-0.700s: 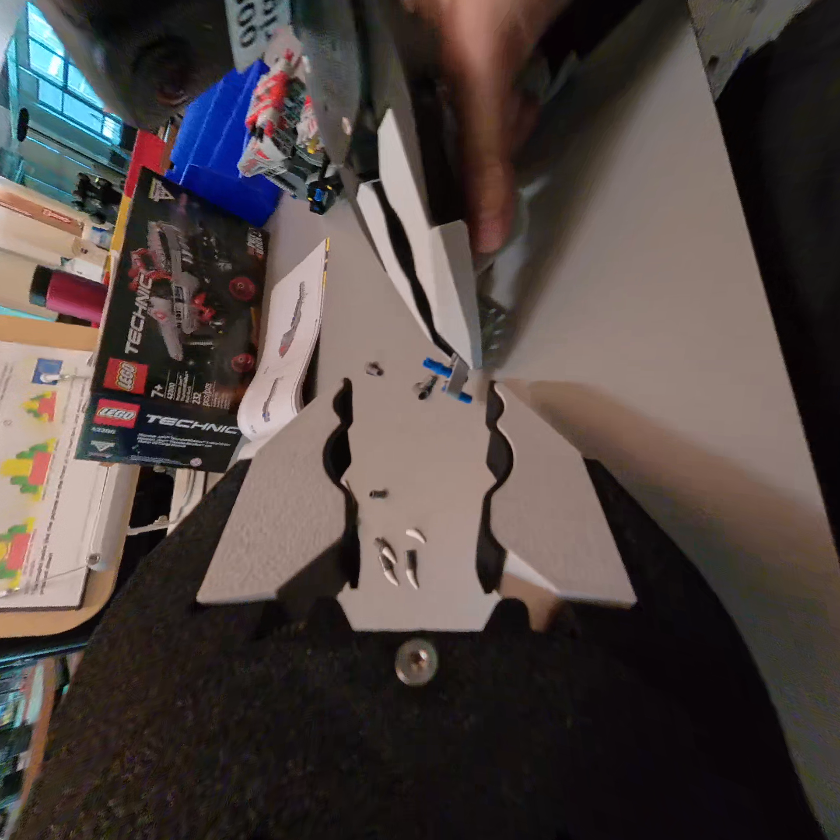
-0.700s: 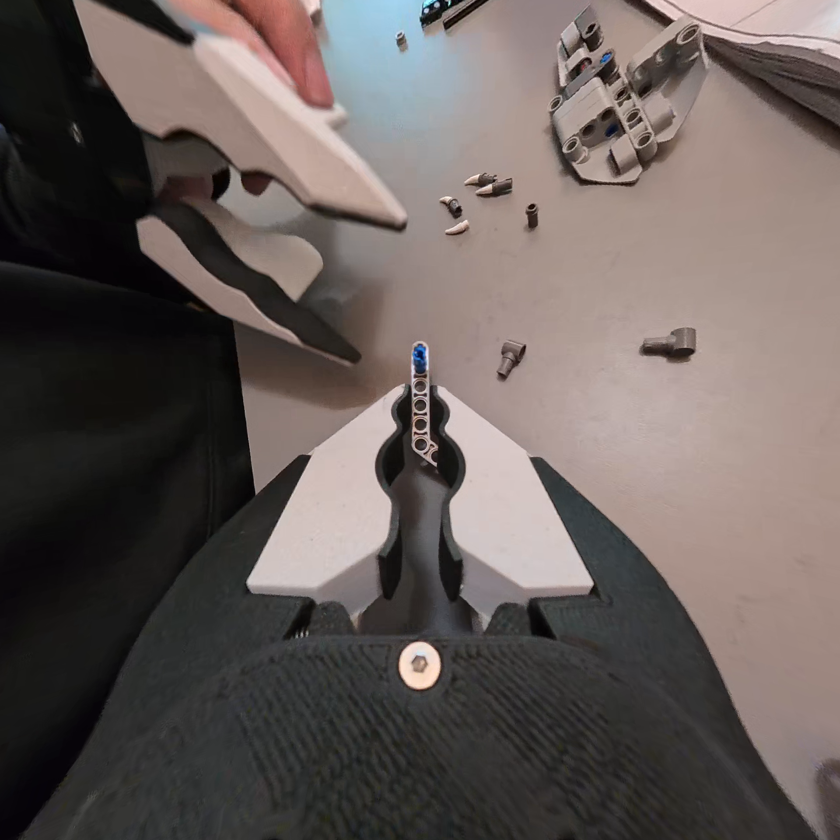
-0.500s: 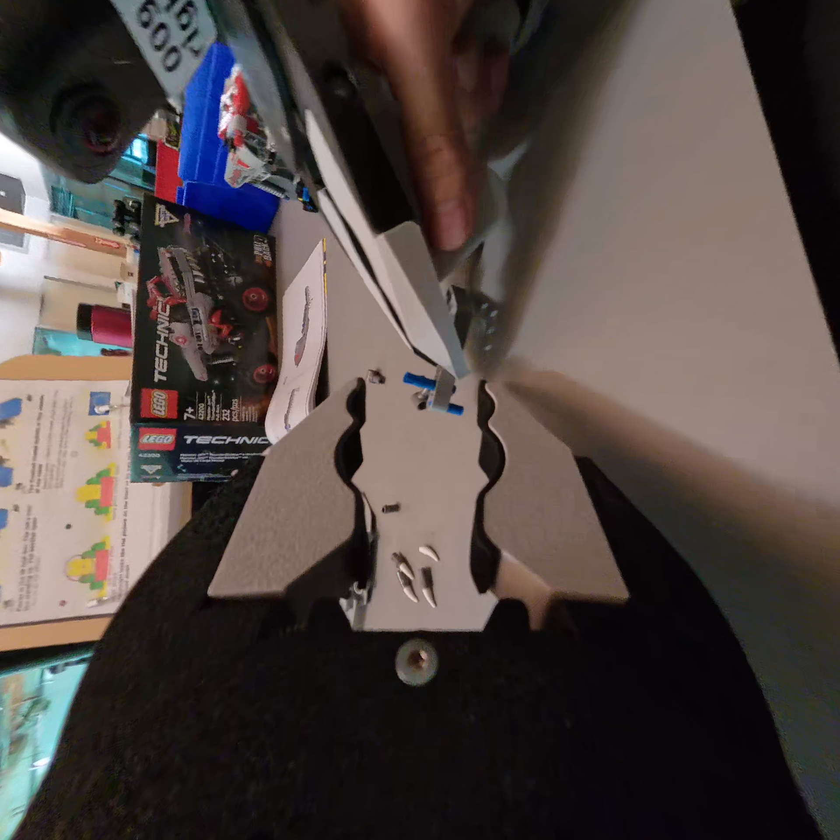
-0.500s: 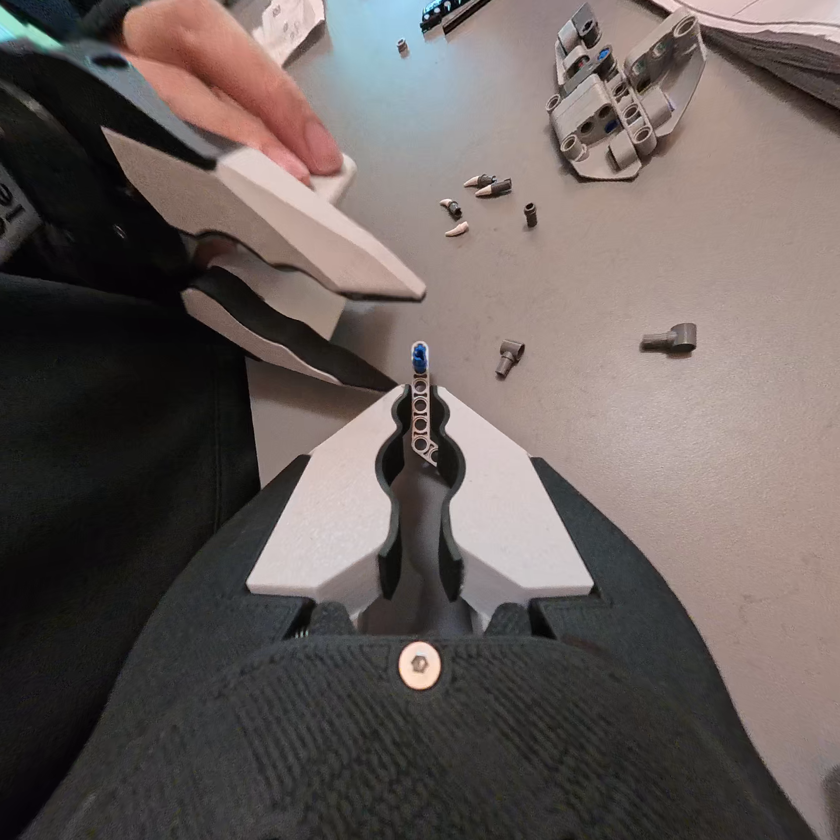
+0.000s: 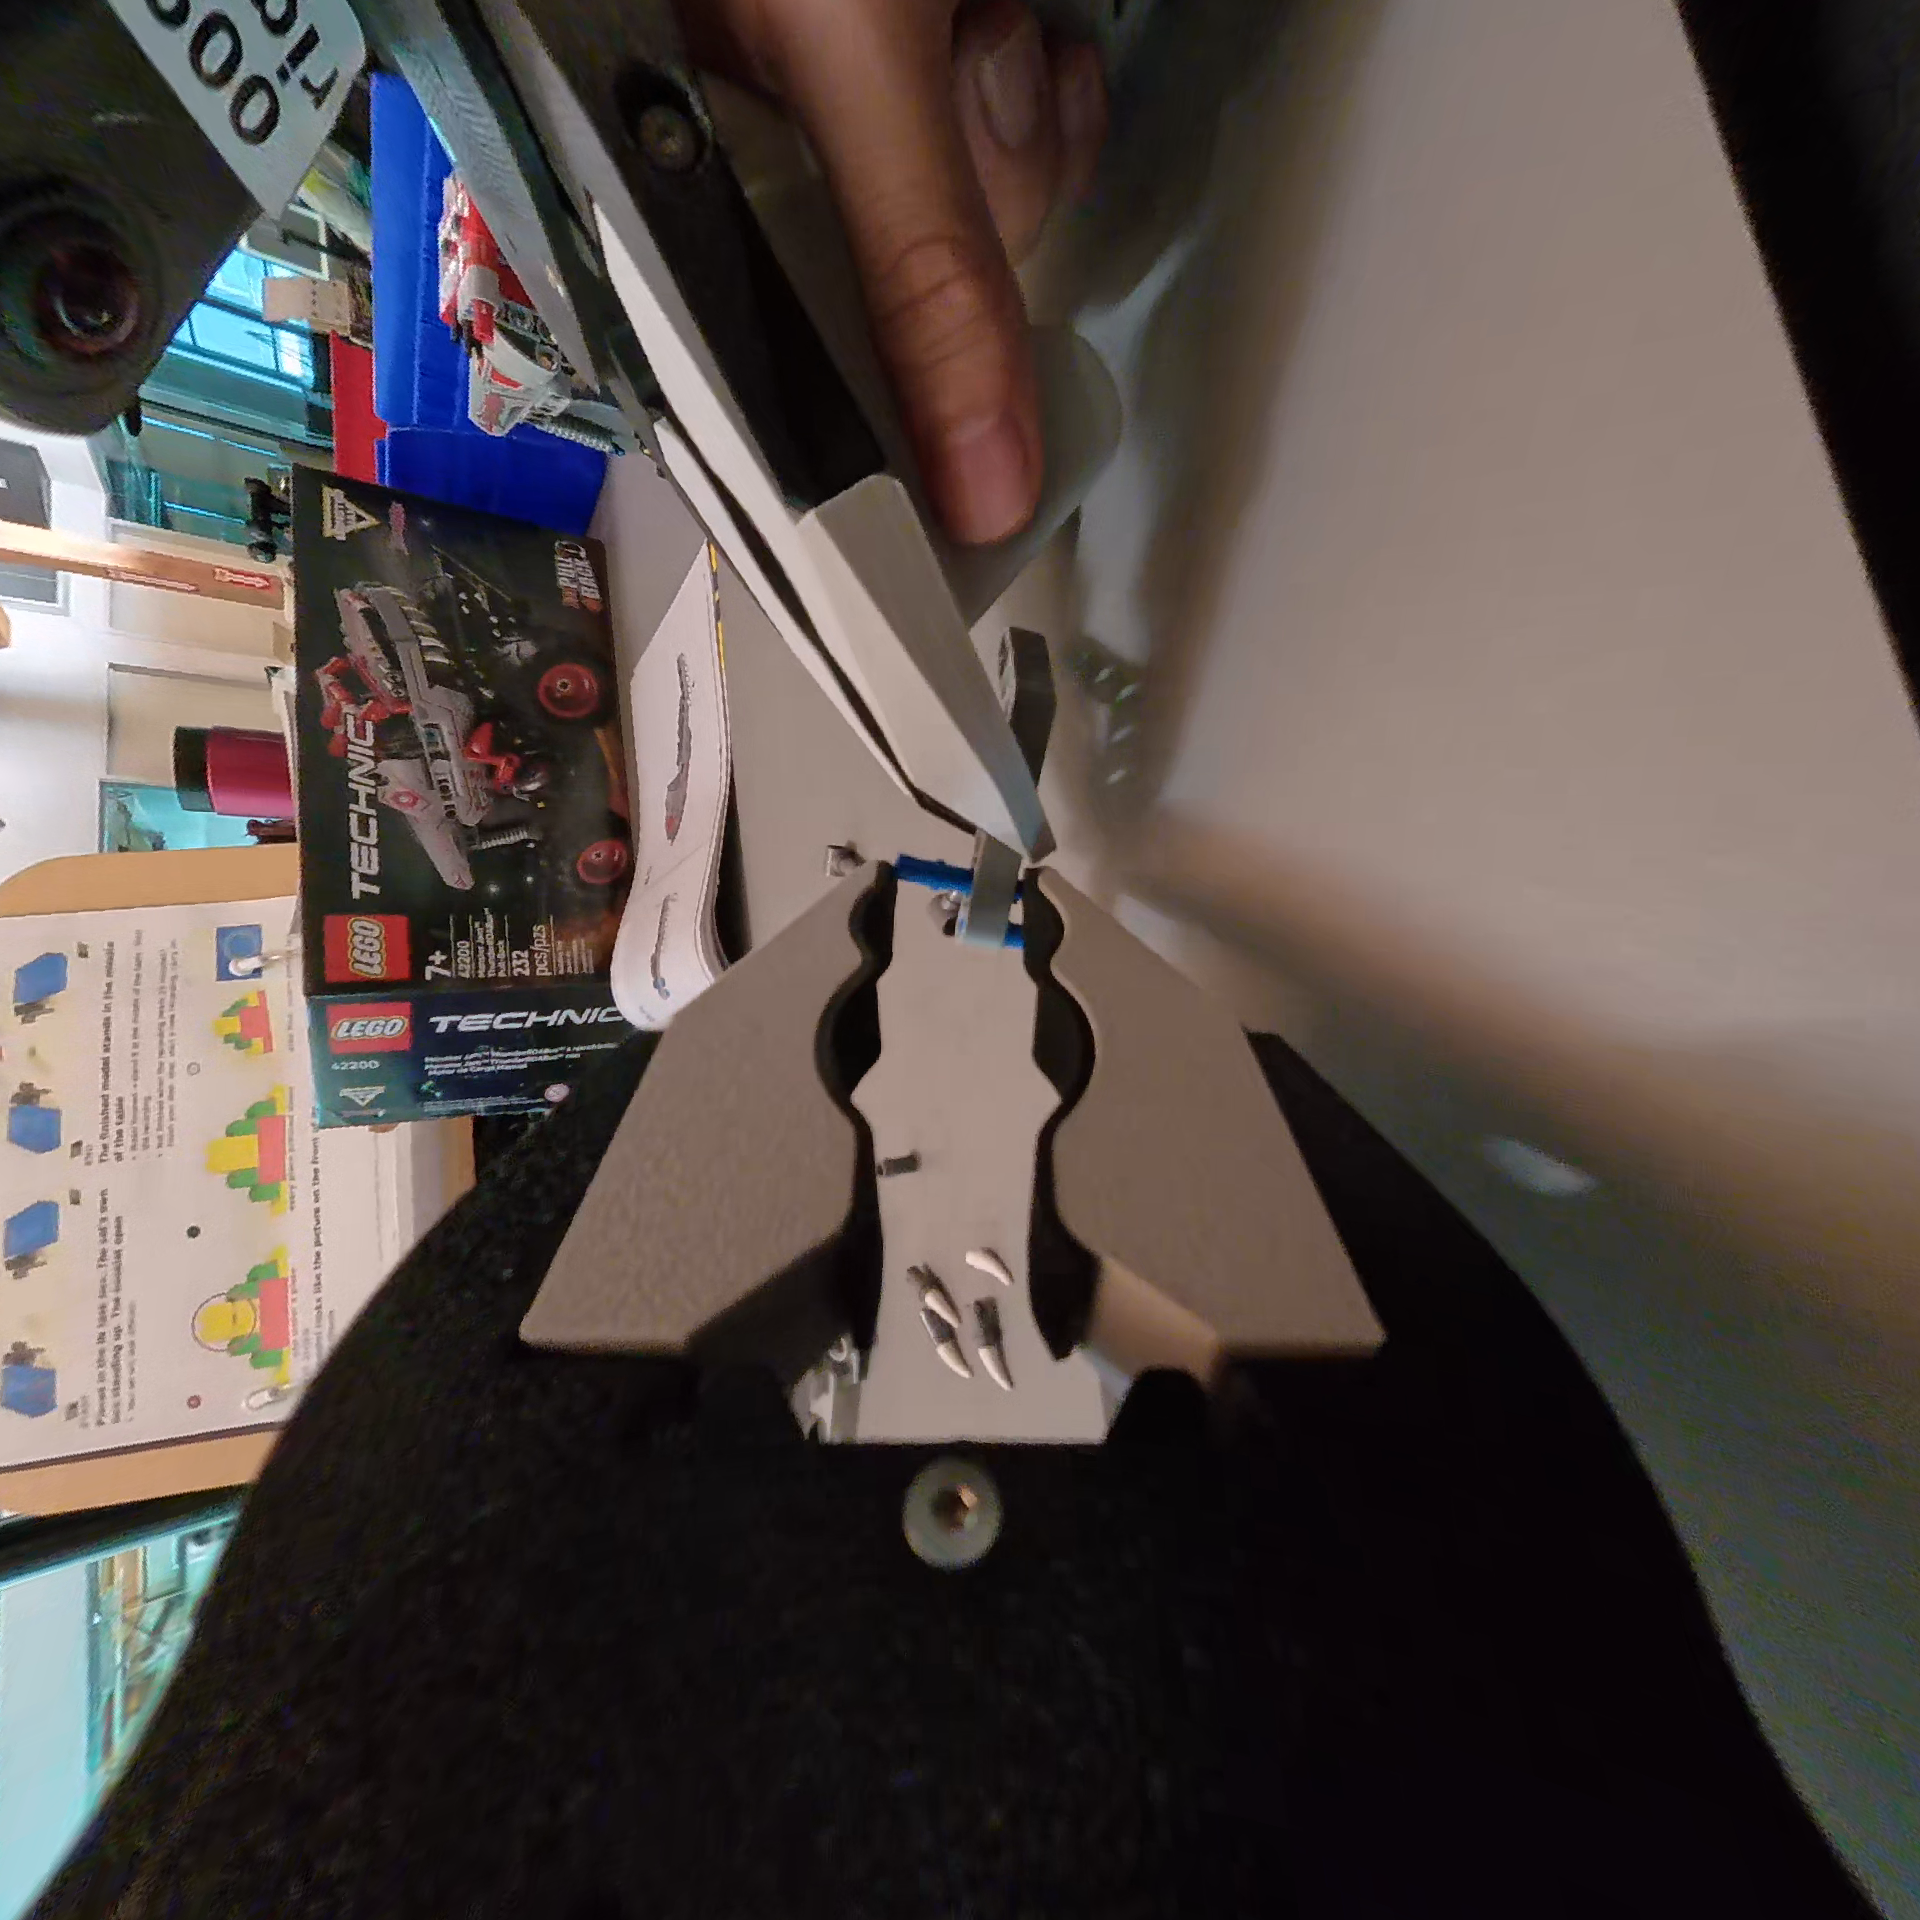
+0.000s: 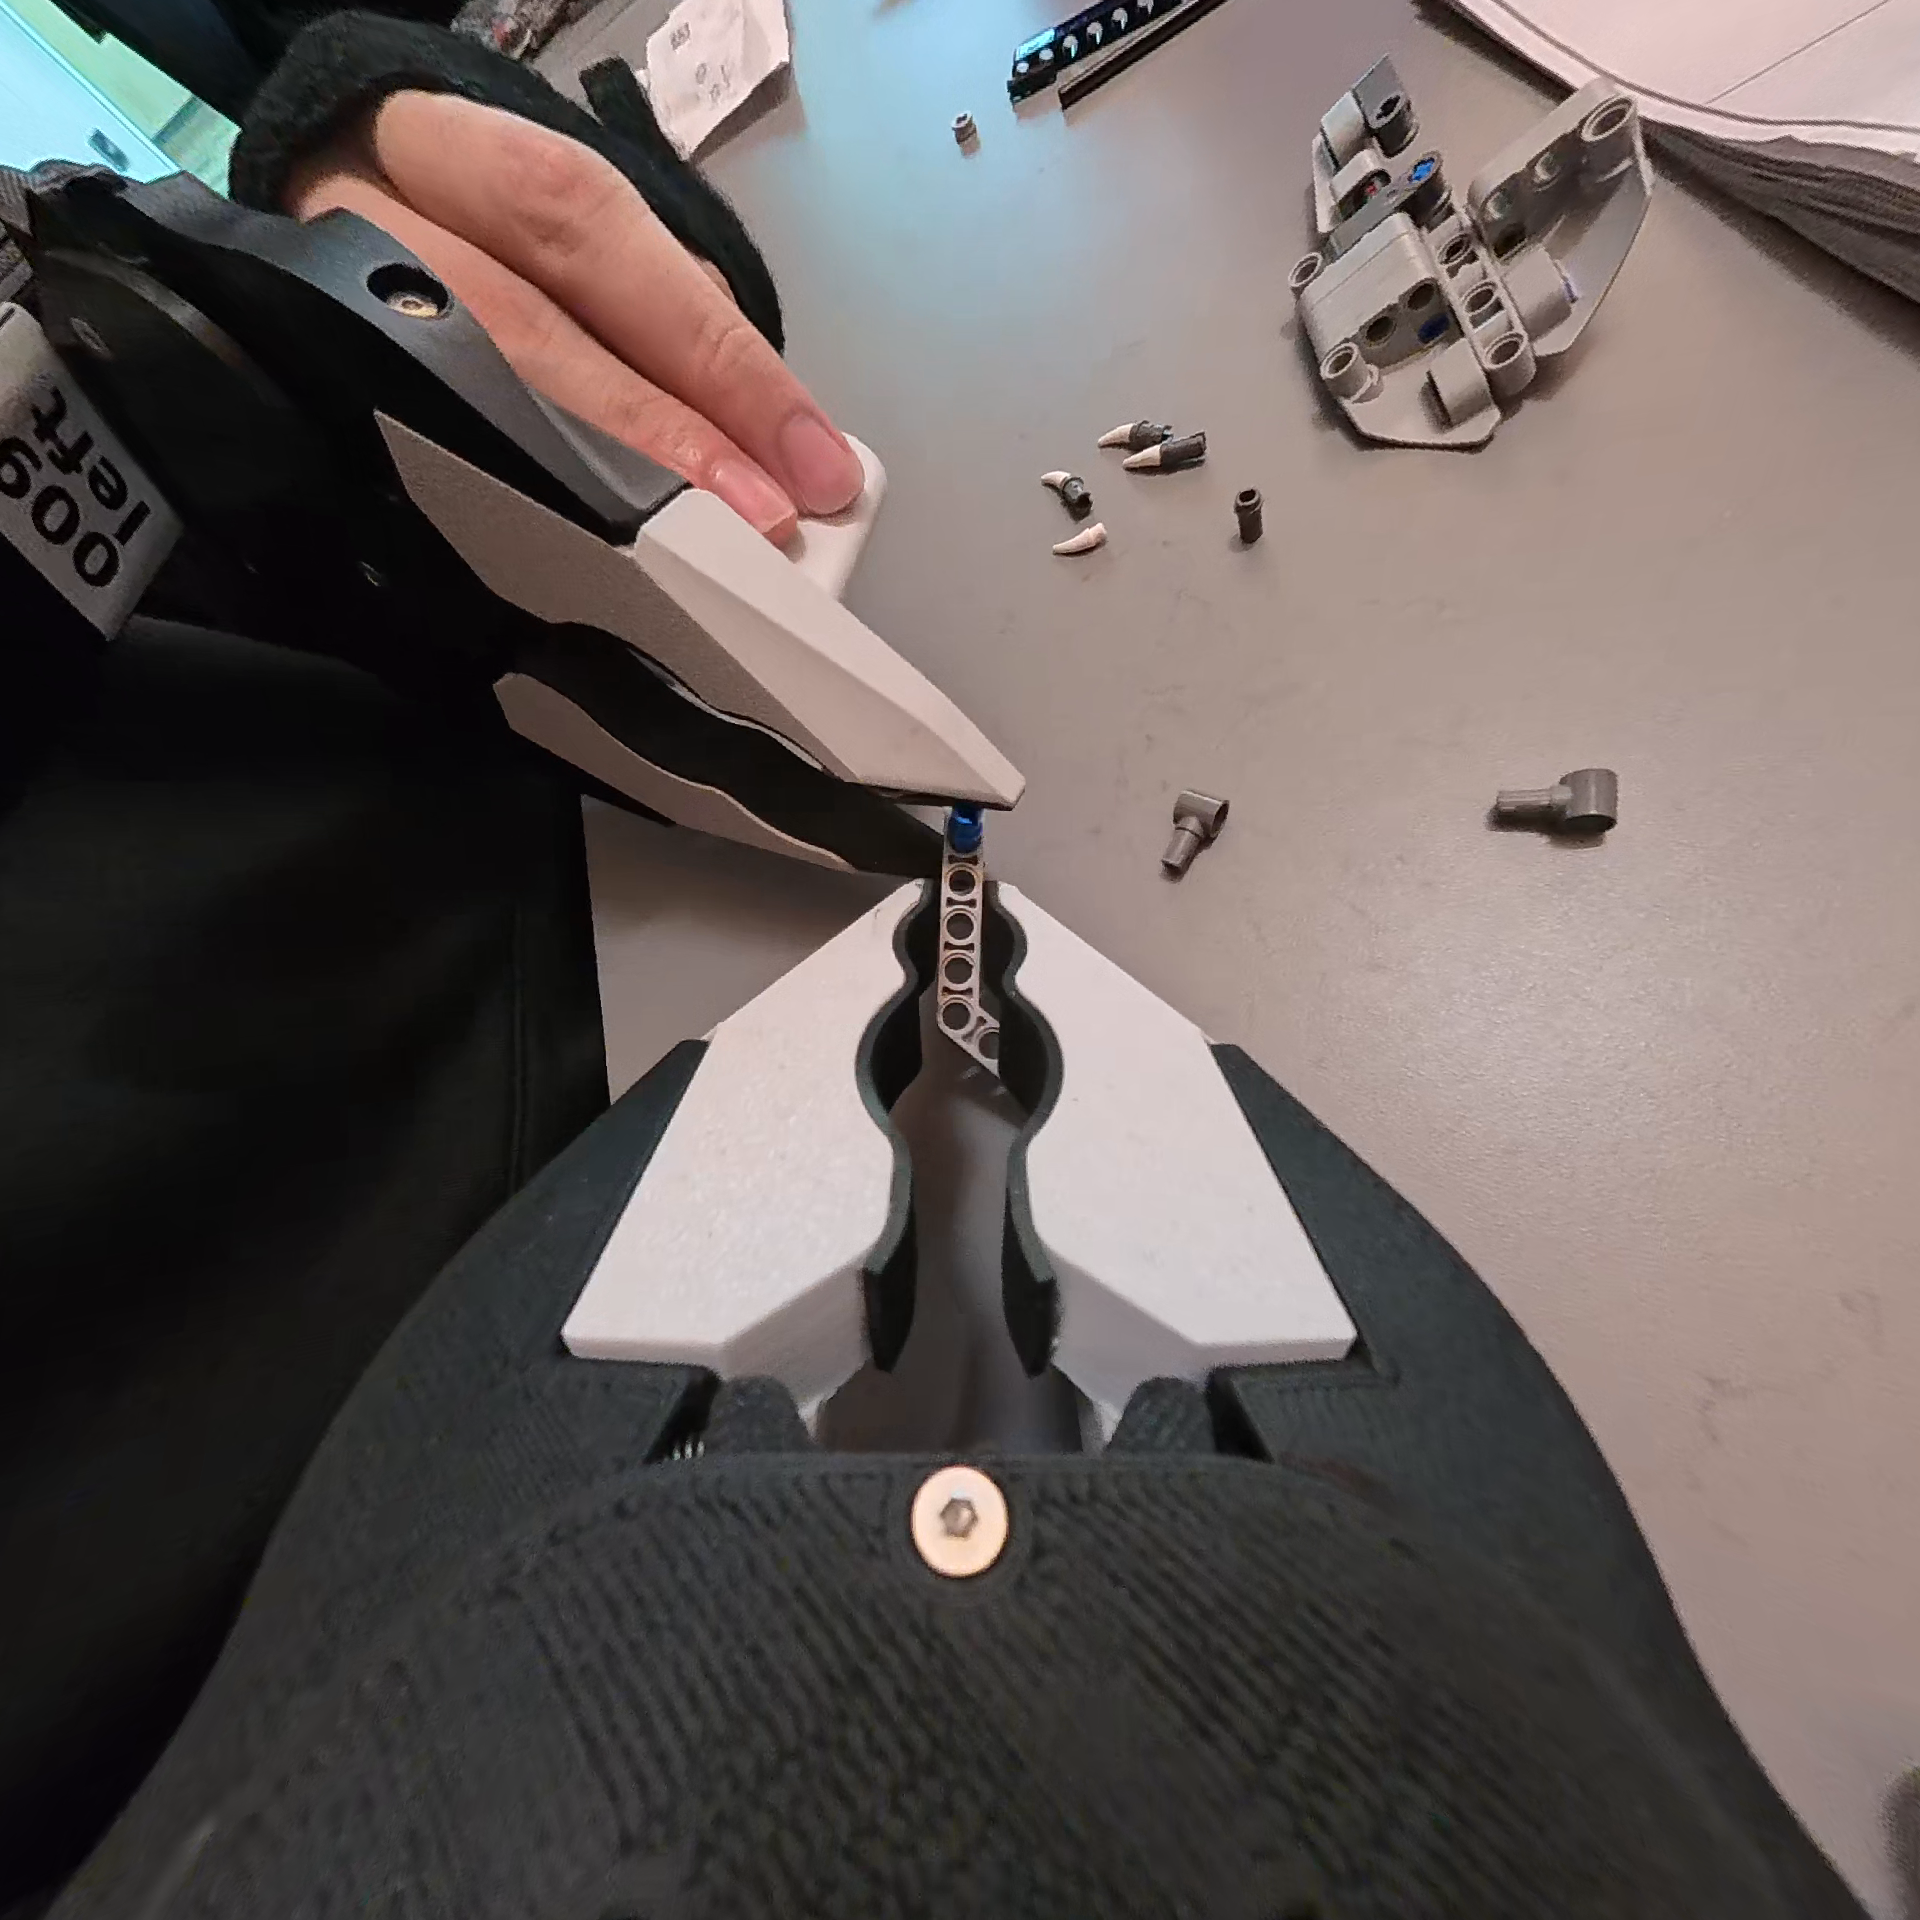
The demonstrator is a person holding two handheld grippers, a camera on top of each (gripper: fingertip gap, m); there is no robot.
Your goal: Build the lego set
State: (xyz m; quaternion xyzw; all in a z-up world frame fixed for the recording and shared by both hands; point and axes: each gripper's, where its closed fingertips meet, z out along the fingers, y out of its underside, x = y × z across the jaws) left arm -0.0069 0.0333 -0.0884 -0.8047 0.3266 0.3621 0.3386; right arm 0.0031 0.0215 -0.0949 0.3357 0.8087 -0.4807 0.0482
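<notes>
Clutter crowds the grey table (image 6: 1558, 1091) past my right gripper (image 6: 961, 894), which pinches a light grey holed beam (image 6: 961, 961) with a blue pin (image 6: 964, 829) at its far end. My left gripper (image 5: 961, 894) stands with its jaws apart around that pin, the part-built grey assembly (image 6: 1455, 281) lying well apart. Small white teeth (image 6: 1127, 457), two grey connectors (image 6: 1193, 826) and a short dark pin (image 6: 1250, 512) lie loose between; the Lego Technic box (image 5: 457, 790) and instruction booklet (image 5: 681, 800) sit beyond.

Both wrist cameras look forward along their own fingers, close above the grey table (image 6: 1558, 1143), sharing the small grey holed beam with blue pin (image 6: 961, 951) (image 5: 992, 899).
</notes>
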